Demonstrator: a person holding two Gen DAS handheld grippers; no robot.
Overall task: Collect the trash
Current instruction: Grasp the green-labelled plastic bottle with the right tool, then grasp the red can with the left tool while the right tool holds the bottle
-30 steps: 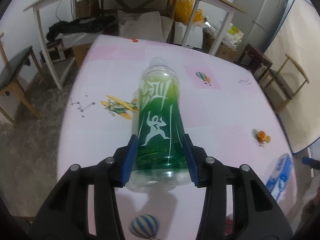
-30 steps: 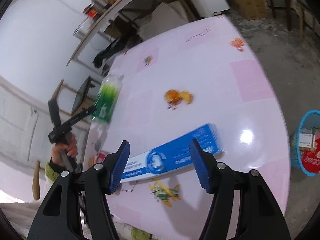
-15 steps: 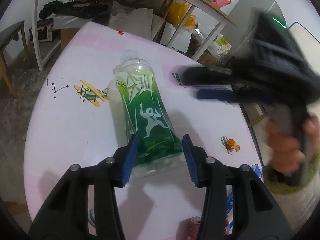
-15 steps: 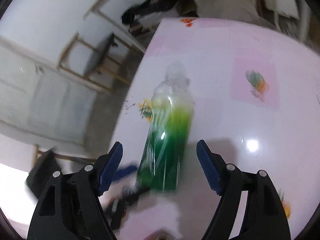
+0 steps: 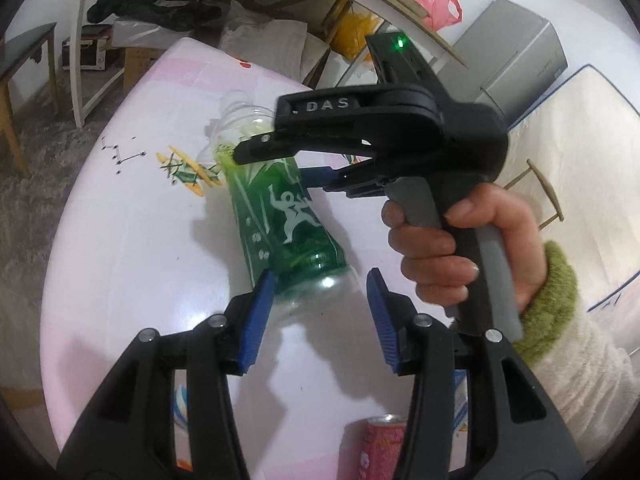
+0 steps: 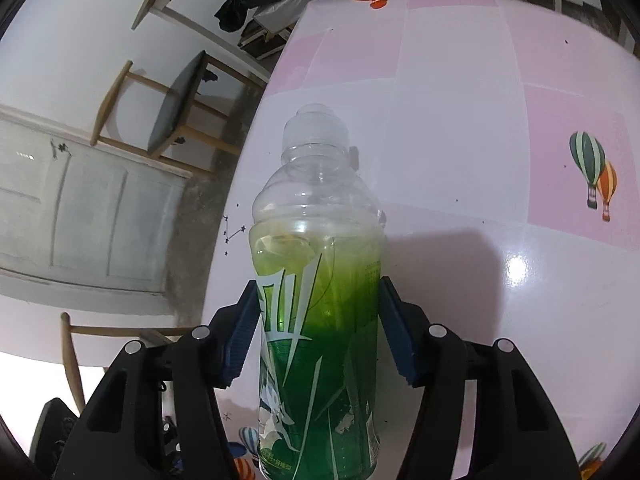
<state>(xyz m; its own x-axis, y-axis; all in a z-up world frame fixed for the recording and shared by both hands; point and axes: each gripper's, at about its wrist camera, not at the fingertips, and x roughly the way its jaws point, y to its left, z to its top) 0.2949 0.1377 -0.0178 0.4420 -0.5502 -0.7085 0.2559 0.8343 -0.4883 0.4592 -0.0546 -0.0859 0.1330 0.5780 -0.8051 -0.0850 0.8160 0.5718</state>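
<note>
Over pink table: R jaws closing on bottle.

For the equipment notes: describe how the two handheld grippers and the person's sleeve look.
Both grippers are black plastic with ribbed blue pads on the fingers and silver rivets. The right gripper carries raised "DAS" lettering, a green indicator light, and a grey trigger and handle. The left gripper shows the same black fingers. The sleeve is fuzzy cream knit with a green cuff.

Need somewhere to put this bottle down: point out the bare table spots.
Bare: the far pink table beyond the bottle, up to the balloon print. Crowded: the near edge, by the red can and blue box.
</note>
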